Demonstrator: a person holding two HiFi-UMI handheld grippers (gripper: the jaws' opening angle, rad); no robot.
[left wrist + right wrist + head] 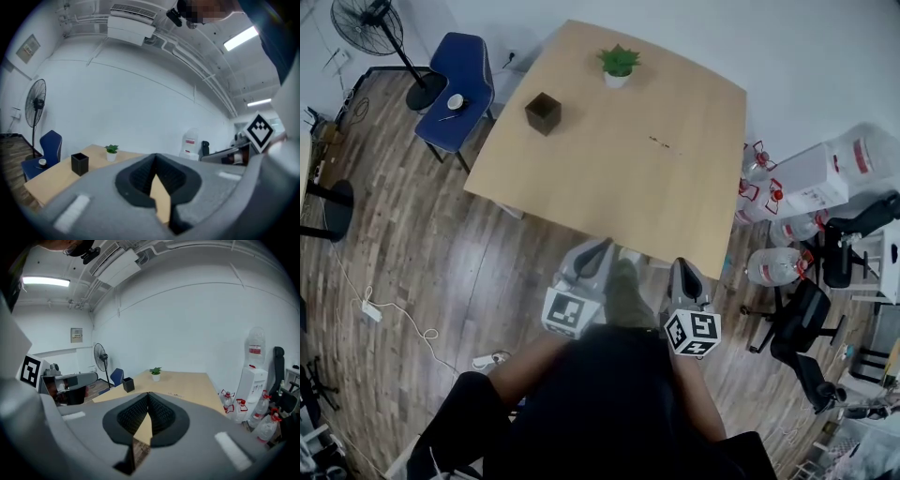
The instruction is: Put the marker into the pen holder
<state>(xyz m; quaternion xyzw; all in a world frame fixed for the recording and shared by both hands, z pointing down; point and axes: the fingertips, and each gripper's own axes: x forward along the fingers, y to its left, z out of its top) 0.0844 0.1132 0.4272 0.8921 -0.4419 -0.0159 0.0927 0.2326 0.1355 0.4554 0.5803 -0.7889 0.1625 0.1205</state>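
Observation:
A black square pen holder (543,113) stands near the wooden table's (609,178) far left corner. It also shows in the left gripper view, pen holder (79,164), and in the right gripper view, pen holder (128,384). A thin dark marker (661,142) lies toward the table's right side, marker (177,394). Both grippers hang in front of the person's body, short of the table's near edge. My left gripper (598,246) and right gripper (684,265) are shut with nothing between the jaws, which meet in the left gripper (155,157) and right gripper (148,394) views.
A small potted plant (618,66) sits at the table's far edge. A blue chair (459,89) and a standing fan (370,23) are to the left. Water bottles (773,267) and black office chairs (802,323) crowd the right. A power strip (372,311) lies on the floor.

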